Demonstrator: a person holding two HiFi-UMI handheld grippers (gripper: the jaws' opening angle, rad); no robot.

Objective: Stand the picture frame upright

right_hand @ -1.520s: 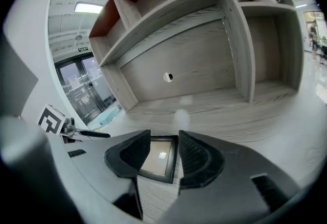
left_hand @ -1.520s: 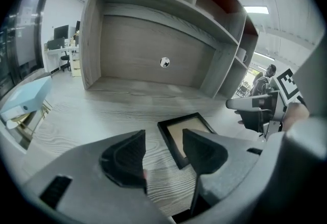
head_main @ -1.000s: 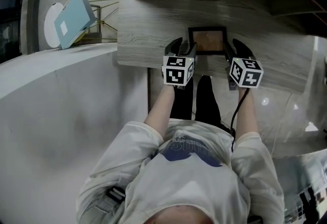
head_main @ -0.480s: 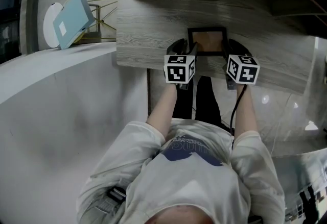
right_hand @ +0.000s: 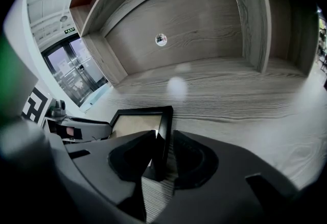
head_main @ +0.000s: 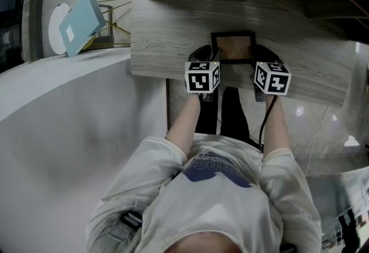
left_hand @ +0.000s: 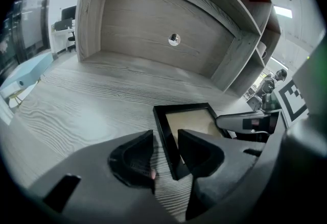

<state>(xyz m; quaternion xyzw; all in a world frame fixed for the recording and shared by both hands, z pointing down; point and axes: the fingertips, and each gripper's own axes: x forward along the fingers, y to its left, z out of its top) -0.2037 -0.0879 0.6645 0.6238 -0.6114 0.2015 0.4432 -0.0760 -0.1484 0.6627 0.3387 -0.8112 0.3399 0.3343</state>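
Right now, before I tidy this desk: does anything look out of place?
Only the picture frame: it lies flat on the wooden desk rather than standing. The left gripper and right gripper straddle its side rails, their jaws having just been closing. Nothing looks spilled or broken.

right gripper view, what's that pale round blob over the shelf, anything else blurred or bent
Right gripper view: the pale round blob is soft-edged, probably lens glare or a smudge, not something on the grey wood-grain shelf; its boards bow from the wide lens. Left gripper view: the black picture frame is sharp, the right margin blurs. Head view: glare spots on the glossy floor.
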